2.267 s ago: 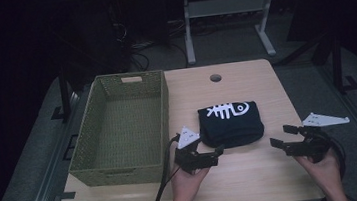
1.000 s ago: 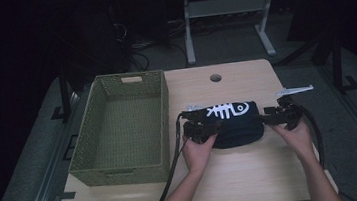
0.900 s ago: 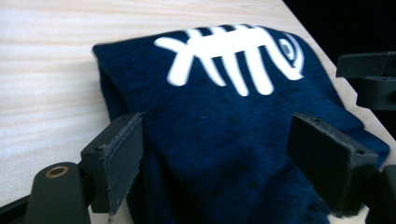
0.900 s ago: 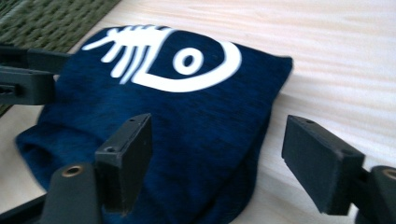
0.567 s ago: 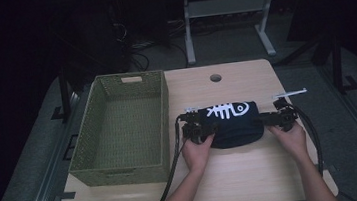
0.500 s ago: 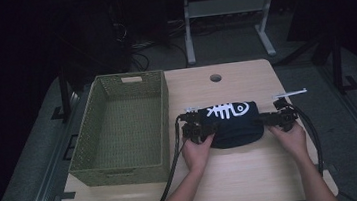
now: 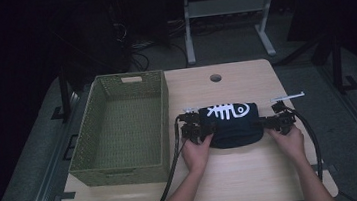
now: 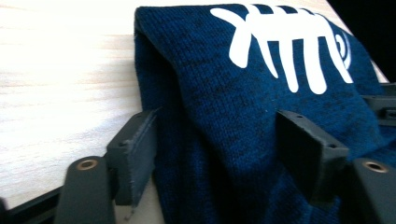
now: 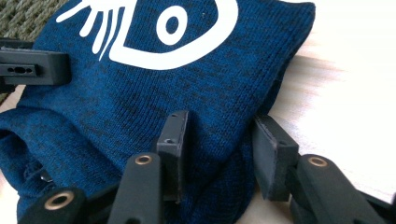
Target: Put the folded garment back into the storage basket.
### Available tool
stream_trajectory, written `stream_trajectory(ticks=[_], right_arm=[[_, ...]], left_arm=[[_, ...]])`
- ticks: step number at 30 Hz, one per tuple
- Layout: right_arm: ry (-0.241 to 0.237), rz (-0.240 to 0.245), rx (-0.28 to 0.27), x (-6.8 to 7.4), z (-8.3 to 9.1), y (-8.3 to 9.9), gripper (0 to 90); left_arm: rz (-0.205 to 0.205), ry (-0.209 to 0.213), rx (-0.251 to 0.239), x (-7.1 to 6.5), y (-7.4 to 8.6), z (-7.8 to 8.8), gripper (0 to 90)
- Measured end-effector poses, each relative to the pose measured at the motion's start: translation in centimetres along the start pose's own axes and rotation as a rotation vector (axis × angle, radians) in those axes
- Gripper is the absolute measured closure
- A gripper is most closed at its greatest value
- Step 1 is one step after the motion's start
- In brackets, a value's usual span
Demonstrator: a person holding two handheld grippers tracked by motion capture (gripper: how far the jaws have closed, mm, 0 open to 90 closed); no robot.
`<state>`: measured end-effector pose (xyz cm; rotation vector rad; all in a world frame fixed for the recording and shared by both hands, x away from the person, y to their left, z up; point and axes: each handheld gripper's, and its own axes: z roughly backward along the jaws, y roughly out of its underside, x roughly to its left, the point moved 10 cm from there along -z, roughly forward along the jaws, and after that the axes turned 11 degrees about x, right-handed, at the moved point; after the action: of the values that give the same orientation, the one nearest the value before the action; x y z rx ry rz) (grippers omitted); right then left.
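Jaws of both grippers are set around the two short ends of a folded dark blue knit garment (image 7: 233,124) printed with a white fish skeleton. On the left gripper (image 7: 200,128), seen from the high view at the garment's left end, the jaws stand wide with a thick fold of cloth between them. In the left gripper view one pad (image 8: 135,151) sits at the cloth's folded edge and the other (image 8: 310,147) presses against the knit on top, so the fold looks grasped, and these jaws have just been opening a little. On the right gripper (image 7: 273,122), at the garment's right end, the jaws have just been closing. In the right gripper view one pad (image 9: 173,144) digs into the top of the fabric and the other (image 9: 273,154) meets the outer folded edge, pinching the cloth between them.

Each gripper is held in a person's hand, the left hand (image 7: 198,151) and the right hand (image 7: 287,140), with forearms coming in from the table's near edge. Black cables trail from both grippers towards that edge.

The garment lies flat on a light wooden table (image 7: 245,179), a little right of the middle and nearer the near edge than the far one. A green woven basket (image 7: 125,128) stands along the table's left edge, just beside the left gripper. A round hole (image 7: 215,78) sits in the tabletop near the far edge
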<state>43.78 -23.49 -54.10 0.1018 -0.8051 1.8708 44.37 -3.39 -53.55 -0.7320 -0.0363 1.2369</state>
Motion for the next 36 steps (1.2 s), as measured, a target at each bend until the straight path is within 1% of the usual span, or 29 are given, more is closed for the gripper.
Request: stream_trajectory(ticks=[1, 3, 4, 5, 6, 7, 8, 10, 11, 12, 13, 14, 16, 17, 18, 20, 21, 23, 24, 25, 27, 28, 30, 31, 32, 33, 34, 35, 36], right_arm=[[0.001, 0.005, 0.003, 0.0, 0.0, 0.0, 59.7], [-0.008, 0.007, 0.012, 0.2, 0.0, 0.1, 61.0], [-0.01, 0.009, 0.012, 0.3, 0.1, 0.1, 61.8], [-0.01, 0.009, 0.012, 0.3, 0.1, 0.1, 61.8], [-0.019, 0.009, 0.011, 0.4, 0.0, 0.2, 64.6], [-0.022, 0.009, 0.009, 0.5, 0.0, 0.2, 65.9], [-0.02, 0.012, 0.009, 0.5, 0.0, 0.3, 66.6], [-0.019, 0.019, 0.016, 0.7, 0.1, 0.3, 68.3], [-0.018, 0.026, 0.016, 0.8, 0.2, 0.3, 68.8], [-0.019, 0.028, 0.016, 1.0, 0.4, 0.3, 69.0], [-0.019, 0.028, 0.016, 1.0, 0.4, 0.3, 69.0], [-0.04, 0.027, 0.011, 1.3, 0.8, 0.3, 69.9], [-0.046, 0.03, 0.006, 1.5, 1.1, 0.3, 70.4], [-0.046, 0.03, 0.006, 1.5, 1.1, 0.3, 70.4], [-0.053, 0.031, -0.001, 1.8, 1.6, 0.2, 70.7], [-0.049, 0.034, -0.005, 2.1, 2.0, 0.1, 70.8], [-0.044, 0.038, -0.007, 2.2, 2.2, 0.1, 70.9], [-0.043, 0.042, -0.016, 2.4, 2.5, 0.0, 70.9], [-0.042, 0.042, -0.024, 2.5, 2.9, 0.0, 70.9], [-0.054, 0.031, -0.055, 2.8, 3.8, -0.1, 71.2], [-0.06, 0.032, -0.077, 3.0, 4.6, -0.2, 71.3], [-0.063, 0.032, -0.087, 3.1, 5.0, -0.2, 71.4], [-0.07, 0.029, -0.102, 3.4, 5.6, -0.3, 71.4], [-0.07, 0.029, -0.102, 3.4, 5.6, -0.3, 71.4], [-0.067, 0.032, -0.11, 3.7, 6.1, -0.3, 71.3], [-0.067, 0.032, -0.11, 3.7, 6.1, -0.3, 71.3], [-0.077, 0.028, -0.122, 4.0, 6.5, -0.3, 71.3], [-0.077, 0.028, -0.122, 4.0, 6.5, -0.3, 71.3], [-0.082, 0.026, -0.138, 4.4, 6.9, -0.4, 71.3]], left_arm=[[-0.005, -0.001, -0.007, 0.0, 0.0, 0.0, 23.1], [-0.005, 0.002, -0.009, 0.0, 0.0, 0.0, 23.7], [-0.001, 0.022, -0.005, -0.2, 0.0, -0.1, 26.8], [-0.001, 0.022, -0.005, -0.2, 0.0, -0.1, 30.9], [0.012, 0.057, 0.003, -0.4, 0.0, -0.2, 34.6], [0.023, 0.076, 0.009, -0.6, 0.0, -0.2, 39.1], [0.022, 0.083, 0.011, -0.7, 0.0, -0.2, 42.3], [0.014, 0.097, 0.012, -1.0, 0.0, -0.1, 51.5], [0.014, 0.097, 0.012, -1.0, 0.0, -0.1, 55.2], [0.001, 0.105, 0.01, -1.3, -0.2, 0.2, 58.2], [0.001, 0.105, 0.01, -1.3, -0.2, 0.2, 60.1], [-0.001, 0.119, 0.013, -1.5, -0.3, 0.3, 61.3], [-0.001, 0.137, 0.02, -1.5, -0.4, 0.4, 63.2], [-0.001, 0.137, 0.02, -1.5, -0.4, 0.4, 64.2], [-0.002, 0.148, 0.023, -1.6, -0.4, 0.6, 65.1], [-0.01, 0.158, 0.018, -1.9, -0.5, 0.9, 66.0], [-0.021, 0.162, 0.021, -2.1, -0.5, 1.0, 66.2], [-0.025, 0.166, 0.02, -2.4, -0.6, 1.2, 66.4], [-0.031, 0.174, 0.012, -2.7, -0.8, 1.4, 66.4], [-0.039, 0.185, 0.005, -3.1, -1.0, 1.9, 66.4], [-0.044, 0.188, -0.003, -3.4, -1.2, 2.2, 66.3], [-0.057, 0.193, -0.012, -3.9, -1.5, 2.8, 66.3], [-0.072, 0.196, -0.018, -4.3, -1.8, 3.5, 66.3], [-0.072, 0.196, -0.018, -4.3, -1.8, 3.5, 66.3], [-0.086, 0.2, -0.022, -4.6, -2.1, 4.2, 66.2], [-0.086, 0.2, -0.022, -4.6, -2.1, 4.2, 66.2], [-0.098, 0.209, -0.025, -4.9, -2.5, 5.0, 66.1], [-0.098, 0.209, -0.025, -4.9, -2.5, 5.0, 66.2], [-0.119, 0.211, -0.027, -5.2, -2.9, 5.8, 66.1]])
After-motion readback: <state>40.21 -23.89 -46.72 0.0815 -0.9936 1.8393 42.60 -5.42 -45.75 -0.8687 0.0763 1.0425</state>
